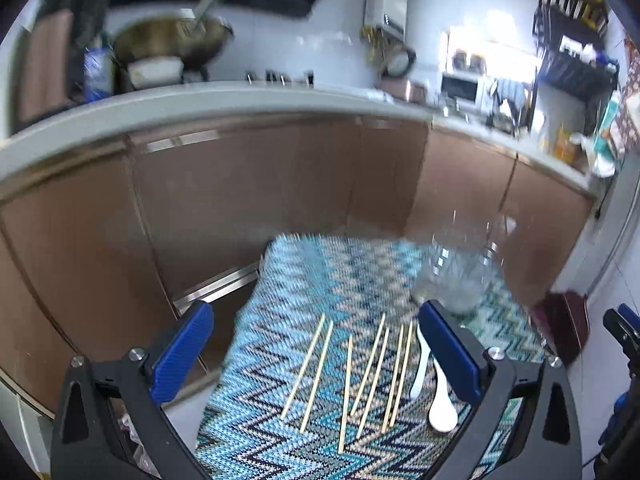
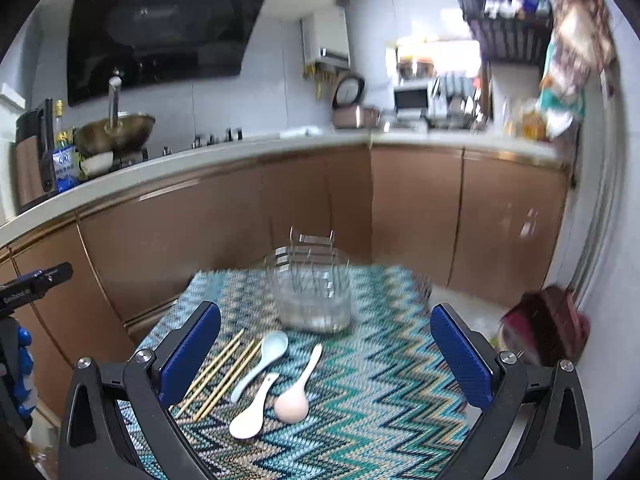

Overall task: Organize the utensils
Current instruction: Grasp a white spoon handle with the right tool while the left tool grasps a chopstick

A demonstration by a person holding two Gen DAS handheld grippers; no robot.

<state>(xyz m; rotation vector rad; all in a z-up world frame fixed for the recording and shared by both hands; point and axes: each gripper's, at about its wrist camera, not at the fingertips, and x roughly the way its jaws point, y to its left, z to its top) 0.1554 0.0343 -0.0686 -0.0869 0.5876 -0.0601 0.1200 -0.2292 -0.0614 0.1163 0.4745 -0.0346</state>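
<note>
The work surface is a small table covered by a zigzag-patterned cloth (image 2: 372,392), set in front of brown kitchen cabinets (image 2: 224,232).

**Left gripper** (image 1: 316,364): jaws spread wide, nothing between them. It hovers above the near-left part of the cloth, with the chopsticks framed between its blue fingers (image 1: 182,354).

**Right gripper** (image 2: 326,354): jaws spread wide, nothing between them. It hovers above the near-middle of the cloth, facing the glass holder.

**Utensils**
- Chopsticks (image 1: 352,376): a loose row of thin wooden sticks lying flat, roughly parallel, pointing away from the cameras. They occupy the left half of the cloth; the leftmost stick lies close to the cloth's left edge.
- Pale blue spoon (image 2: 262,362): flat, bowl end away from the camera, just beside the chopsticks.
- White spoon (image 2: 250,414): flat, bowl end toward the camera, touching or nearly touching the blue spoon's handle.
- Pink spoon (image 2: 298,390): flat, bowl end toward the camera, just right of the white spoon.

**Holder** (image 2: 314,292): a clear glass container with a metal wire rack on top, standing upright near the far edge of the cloth. Motion blur hides its detail.

**Open room**: the right half of the cloth, from the pink spoon to the right edge, is bare. A strip of cloth separates the spoons from the holder. A dark red object (image 2: 548,330) stands on the floor off the table's right side.
</note>
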